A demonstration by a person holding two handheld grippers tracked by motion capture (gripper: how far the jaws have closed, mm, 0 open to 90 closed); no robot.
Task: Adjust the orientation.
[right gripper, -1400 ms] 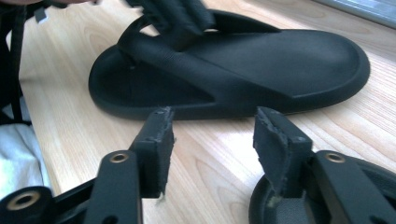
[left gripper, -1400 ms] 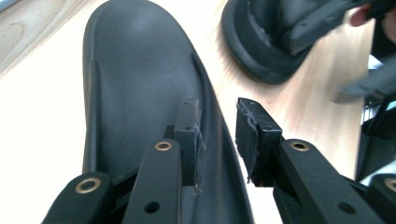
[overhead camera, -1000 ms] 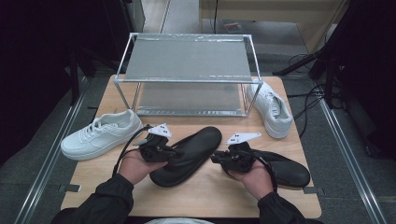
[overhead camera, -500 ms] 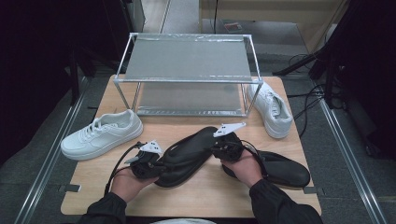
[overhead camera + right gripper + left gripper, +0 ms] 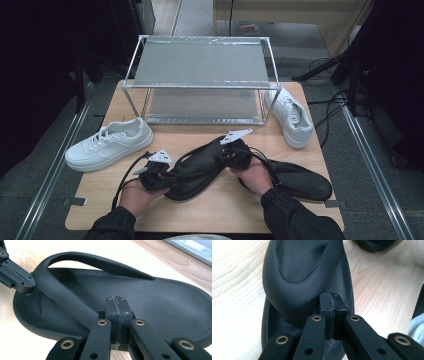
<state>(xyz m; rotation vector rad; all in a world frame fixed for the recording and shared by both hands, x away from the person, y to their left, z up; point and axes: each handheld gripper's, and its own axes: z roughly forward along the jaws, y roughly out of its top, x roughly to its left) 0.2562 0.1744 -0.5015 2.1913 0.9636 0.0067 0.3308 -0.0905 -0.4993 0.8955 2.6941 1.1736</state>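
**Black sandal gripped at both ends on the bench**

High view: A black sandal (image 5: 200, 162) is seen lying slantwise on the wooden bench (image 5: 225, 205), in front of a two-tier metal rack (image 5: 200, 70). The left hand-held gripper (image 5: 162, 175) is set at the sandal's near end, the right hand-held gripper (image 5: 231, 152) at its far end. A second black sandal (image 5: 300, 181) lies just beside the right hand. One white sneaker (image 5: 109, 145) rests to the left, and another white sneaker (image 5: 290, 116) stands by the rack's right leg. Whether either pair of jaws bites the sandal cannot be judged here, since the gripper bodies cover the contact.

Left gripper view: The jaws are pressed together, tips against the strap (image 5: 297, 297) of the sandal. Whether strap material is actually pinched is hard to make out, because no gap shows between the pads. The sandal's far end is cut off at the top edge.

Right gripper view: The jaws are likewise pressed together over the footbed (image 5: 155, 302), beside the strap. No edge is visibly caught between them. The other gripper's jaws are seen at the strap's far bend.

If a lift is attempted, the soft strap could slip free, as neither hold looks deep, and the sandal could drop or swing onto its twin.
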